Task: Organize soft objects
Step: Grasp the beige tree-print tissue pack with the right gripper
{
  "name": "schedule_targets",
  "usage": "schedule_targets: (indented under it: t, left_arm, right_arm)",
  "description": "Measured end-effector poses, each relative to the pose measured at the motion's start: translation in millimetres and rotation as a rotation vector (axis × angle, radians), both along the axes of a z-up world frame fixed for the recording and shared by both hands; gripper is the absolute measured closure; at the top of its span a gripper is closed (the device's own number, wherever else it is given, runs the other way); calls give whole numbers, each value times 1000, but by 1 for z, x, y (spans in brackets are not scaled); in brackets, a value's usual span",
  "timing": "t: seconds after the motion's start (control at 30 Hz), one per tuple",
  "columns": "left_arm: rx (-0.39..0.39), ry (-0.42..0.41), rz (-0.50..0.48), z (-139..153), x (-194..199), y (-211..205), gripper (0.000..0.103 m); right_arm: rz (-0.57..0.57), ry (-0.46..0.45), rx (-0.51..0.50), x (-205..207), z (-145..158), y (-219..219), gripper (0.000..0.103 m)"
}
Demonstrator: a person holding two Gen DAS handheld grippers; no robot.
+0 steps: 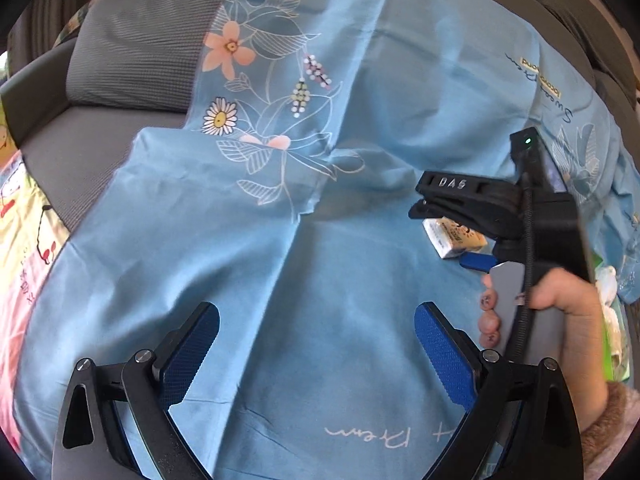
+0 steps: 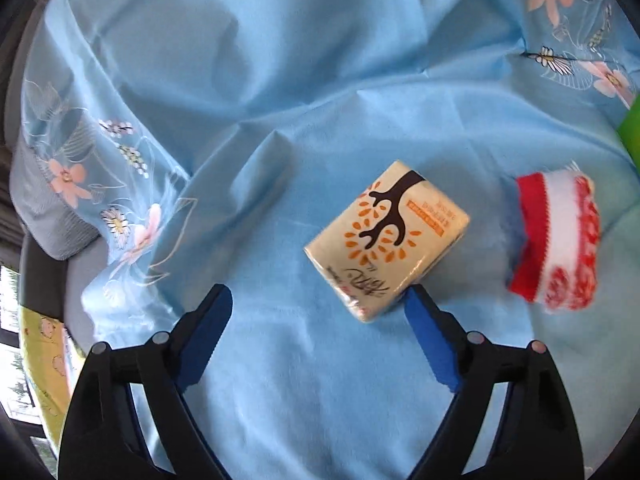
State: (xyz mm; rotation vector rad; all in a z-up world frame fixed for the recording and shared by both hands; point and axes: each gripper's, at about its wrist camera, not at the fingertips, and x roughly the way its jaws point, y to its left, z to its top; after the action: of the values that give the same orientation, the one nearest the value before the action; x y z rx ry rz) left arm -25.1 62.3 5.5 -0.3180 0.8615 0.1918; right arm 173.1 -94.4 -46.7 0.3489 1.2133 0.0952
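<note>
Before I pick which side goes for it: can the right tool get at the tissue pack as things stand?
Probably yes. The right tool is open, and the tissue pack lies uncovered on the blue sheet by its right finger. The folded red-and-white cloth lies apart.

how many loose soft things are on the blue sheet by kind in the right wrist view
tissue pack: 1
folded red and white cloth: 1
total: 2, both lying on the blue sheet; the open right gripper holds neither.
</note>
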Motion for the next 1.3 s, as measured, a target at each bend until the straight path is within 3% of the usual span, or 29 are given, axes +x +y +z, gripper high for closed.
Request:
schedule_targets:
  t: [0.13, 0.17, 0.2, 0.3, 0.37, 0.47, 0.53, 0.57, 0.6, 0.7, 0.8, 0.9, 0.97, 1.03, 1.07, 1.17, 1.3]
  left_arm:
    - [-43, 4, 14, -1, 0, 9, 5]
    - [-51, 6, 16, -1, 0, 10, 5]
    - [-53, 7, 15, -1, 0, 11, 5]
    - [-61, 12, 11, -2, 0, 11, 5]
    - [-67, 15, 14, -3, 0, 11, 5]
    - [-78, 19, 7, -4, -2, 10, 5]
    - [-87, 15, -4, -4, -2, 9, 5]
    - [-91, 15, -8, -4, -1, 9, 5]
    - [-93, 17, -10, -4, 1, 9, 5]
    - [-110, 32, -12, -8, 4, 10, 5]
    - [-138, 42, -18, -10, 6, 11, 5]
    - [-153, 38, -29, -8, 7, 11, 5]
    - [-151, 41, -29, -8, 8, 11, 5]
    - [-151, 46, -25, -9, 8, 12, 5]
    - [-154, 47, -26, -9, 8, 13, 5]
    - [-171, 47, -20, -9, 8, 16, 5]
    - [-193, 50, -19, -9, 7, 18, 5]
  right_arm:
    - [22, -45, -118, 5, -3, 11, 25]
    - [28, -52, -143, 5, -3, 12, 36]
    - [35, -63, -173, 5, -3, 13, 55]
    - [66, -78, -207, 2, -2, 10, 74]
    - [91, -61, -184, -4, 1, 2, 78]
    - [135, -28, -176, -14, 13, -9, 73]
    - [150, -58, -189, -19, 29, -15, 41]
    - [152, -82, -194, -20, 37, -16, 17]
    - [155, -142, -211, -20, 51, -19, 8]
    - [172, -213, -240, -5, 65, -22, 1]
    - [149, -91, -232, 33, 44, -24, 1]
    - [113, -70, -177, 53, 31, -13, 1]
    - [79, -37, -197, 63, 21, -7, 3]
    - [64, 1, -219, 72, 5, 0, 7]
    - [73, 19, -226, 74, -2, 3, 15]
    - [144, -51, -311, 61, 0, 14, 26]
    - [270, -59, -230, 23, 9, 8, 32]
